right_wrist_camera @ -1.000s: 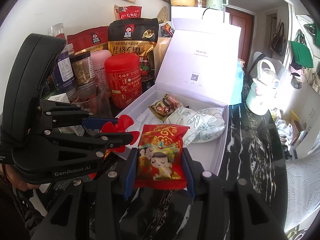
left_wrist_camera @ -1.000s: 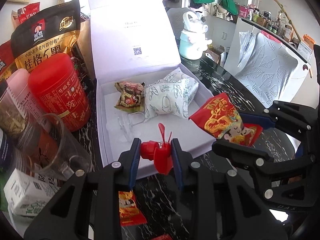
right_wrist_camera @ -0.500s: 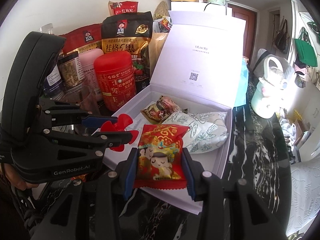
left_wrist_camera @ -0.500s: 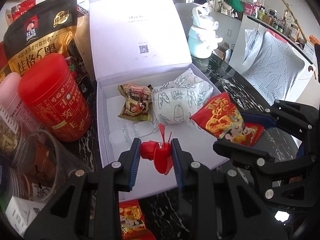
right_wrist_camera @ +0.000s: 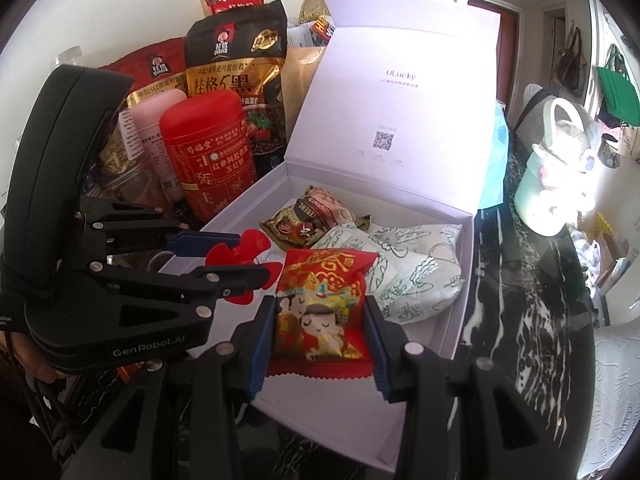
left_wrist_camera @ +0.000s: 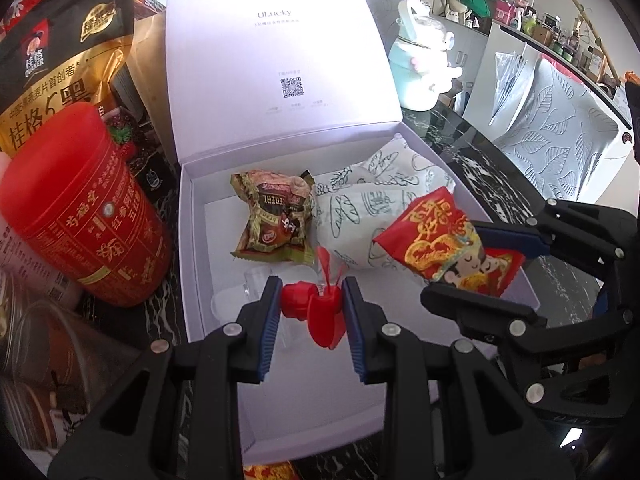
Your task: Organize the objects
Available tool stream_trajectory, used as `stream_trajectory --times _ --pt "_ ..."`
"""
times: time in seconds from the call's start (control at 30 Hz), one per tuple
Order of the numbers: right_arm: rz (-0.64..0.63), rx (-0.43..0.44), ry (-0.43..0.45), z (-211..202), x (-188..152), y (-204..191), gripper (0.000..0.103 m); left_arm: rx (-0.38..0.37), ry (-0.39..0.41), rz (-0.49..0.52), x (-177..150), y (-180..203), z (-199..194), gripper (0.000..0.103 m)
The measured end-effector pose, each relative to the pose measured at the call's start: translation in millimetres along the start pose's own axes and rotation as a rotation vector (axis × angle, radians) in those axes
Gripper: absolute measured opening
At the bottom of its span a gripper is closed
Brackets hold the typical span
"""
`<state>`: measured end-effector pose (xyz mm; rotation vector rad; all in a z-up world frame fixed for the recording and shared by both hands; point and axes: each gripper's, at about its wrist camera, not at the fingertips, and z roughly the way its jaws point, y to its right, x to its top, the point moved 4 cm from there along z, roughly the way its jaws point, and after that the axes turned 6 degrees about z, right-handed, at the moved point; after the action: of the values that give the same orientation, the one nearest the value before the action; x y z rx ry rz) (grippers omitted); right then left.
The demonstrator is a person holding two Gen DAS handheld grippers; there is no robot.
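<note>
My left gripper (left_wrist_camera: pixel 310 312) is shut on a small red plastic fan (left_wrist_camera: pixel 316 312) and holds it over the front left of an open white gift box (left_wrist_camera: pixel 188 248). My right gripper (right_wrist_camera: pixel 320 320) is shut on a red snack packet (right_wrist_camera: pixel 320 304) with a cartoon figure, over the box's front right. The same packet (left_wrist_camera: pixel 444 240) and right gripper (left_wrist_camera: pixel 492 264) show in the left wrist view; the fan (right_wrist_camera: pixel 244 258) and left gripper (right_wrist_camera: pixel 228 256) show in the right wrist view. Inside the box lie a brown-green snack packet (left_wrist_camera: pixel 276 216) and a white patterned pouch (left_wrist_camera: pixel 372 204).
The box lid (left_wrist_camera: pixel 276 52) stands upright at the back. Left of the box stand a red canister (left_wrist_camera: pixel 80 208), a black oat bag (left_wrist_camera: pixel 52 64) and a clear cup (left_wrist_camera: pixel 68 364). A pale jug (right_wrist_camera: pixel 560 184) sits on the black marble table (right_wrist_camera: pixel 532 352) to the right.
Both grippers have moved forward over the box, still holding the fan and the red packet. The box contents now look nearer.
</note>
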<state>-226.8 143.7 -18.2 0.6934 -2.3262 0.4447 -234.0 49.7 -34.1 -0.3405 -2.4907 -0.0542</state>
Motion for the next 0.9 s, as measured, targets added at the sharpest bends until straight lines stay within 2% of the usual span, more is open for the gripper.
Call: stream_trajectory --times 0.37,0.9 --pt "0.015 0.007 -0.036 22 2 14 0.043 -0.004 -0.015 0.019 1 4 22 0.029" --pt "-0.037 0.007 -0.034 22 -5 7 0.043 0.022 -0.045 0.053 -10 10 31 0.029"
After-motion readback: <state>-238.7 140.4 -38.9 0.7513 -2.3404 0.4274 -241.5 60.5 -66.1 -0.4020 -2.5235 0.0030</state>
